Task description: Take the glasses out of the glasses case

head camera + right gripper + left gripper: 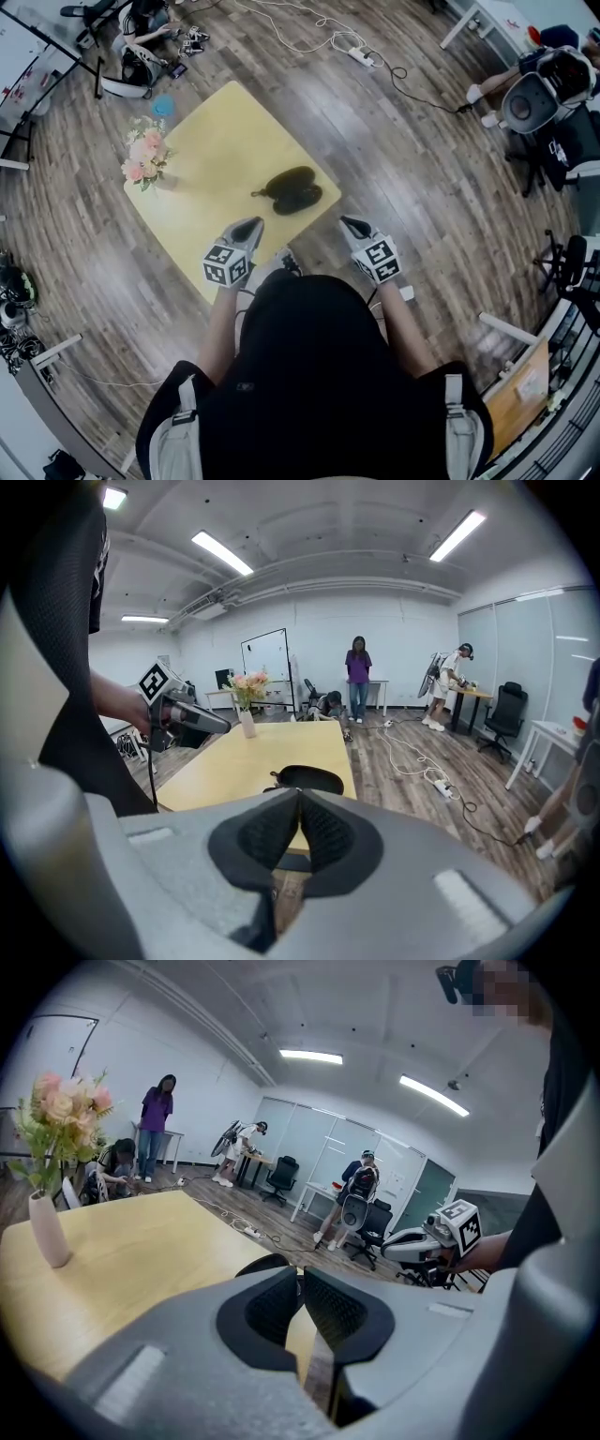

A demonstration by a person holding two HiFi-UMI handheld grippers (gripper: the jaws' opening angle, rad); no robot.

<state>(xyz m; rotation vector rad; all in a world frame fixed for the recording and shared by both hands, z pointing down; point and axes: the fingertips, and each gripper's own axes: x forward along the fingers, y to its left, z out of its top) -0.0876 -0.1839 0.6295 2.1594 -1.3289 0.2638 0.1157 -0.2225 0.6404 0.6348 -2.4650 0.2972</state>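
A black glasses case (293, 190) lies near the front edge of the yellow table (220, 141). From above it shows as two dark oval halves side by side, and I cannot tell whether glasses are in it. My left gripper (251, 226) hovers just short of the case on its near left, jaws shut and empty. My right gripper (352, 224) is off the table's front right corner, also shut and empty. In the left gripper view the case (265, 1264) peeks over the closed jaws (302, 1277). The right gripper view has the case (306, 778) just beyond its closed tips (298, 795).
A white vase of pink flowers (145, 157) stands at the table's left corner. Cables and a power strip (361, 54) lie on the wood floor beyond the table. Office chairs (548, 84) and several people are in the room's far parts.
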